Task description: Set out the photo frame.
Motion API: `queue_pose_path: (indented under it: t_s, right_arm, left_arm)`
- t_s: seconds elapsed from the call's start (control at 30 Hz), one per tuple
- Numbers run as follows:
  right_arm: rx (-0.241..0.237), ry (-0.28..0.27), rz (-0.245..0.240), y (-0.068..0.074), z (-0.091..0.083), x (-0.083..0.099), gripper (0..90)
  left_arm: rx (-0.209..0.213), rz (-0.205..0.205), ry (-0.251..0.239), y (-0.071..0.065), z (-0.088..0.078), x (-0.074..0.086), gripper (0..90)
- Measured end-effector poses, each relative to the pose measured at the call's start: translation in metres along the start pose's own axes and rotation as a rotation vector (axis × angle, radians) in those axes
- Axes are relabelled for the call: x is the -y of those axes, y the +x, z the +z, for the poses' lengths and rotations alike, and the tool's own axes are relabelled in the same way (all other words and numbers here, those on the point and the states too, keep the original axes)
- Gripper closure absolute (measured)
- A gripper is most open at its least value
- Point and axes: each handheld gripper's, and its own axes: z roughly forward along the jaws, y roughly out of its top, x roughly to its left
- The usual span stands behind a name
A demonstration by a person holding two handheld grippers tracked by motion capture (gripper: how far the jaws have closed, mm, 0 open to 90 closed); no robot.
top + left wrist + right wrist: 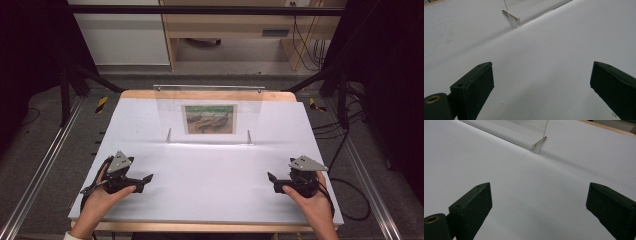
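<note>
Two black grippers (145, 179) (270, 177) agape; clear acrylic frame (209, 112).

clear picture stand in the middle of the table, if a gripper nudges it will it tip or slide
The clear picture stand looks like a thin upright rigid sheet, so it probably stays stiff rather than flexing. It rests on small metal pegs near its lower corners, a narrow footing, so a push high up would likely tip it. On the smooth white table, a low push may slide it.

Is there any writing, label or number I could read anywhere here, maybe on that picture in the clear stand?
No readable text anywhere.
The picture in the clear acrylic frame: a painted scene, no lettering visible.
The label on the wooden shelf behind the table: too small and blurred to read.
</note>
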Motion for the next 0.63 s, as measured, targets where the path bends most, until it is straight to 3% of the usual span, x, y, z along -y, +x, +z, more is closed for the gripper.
queue_pose_path:
  t_s: [0.63]
  right_arm:
    - [0.012,0.008,0.087,0.002,0.021,0.025,6.3]
  left_arm:
    - [-0.059,-0.066,-0.005,0.011,0.008,0.028,4.7]
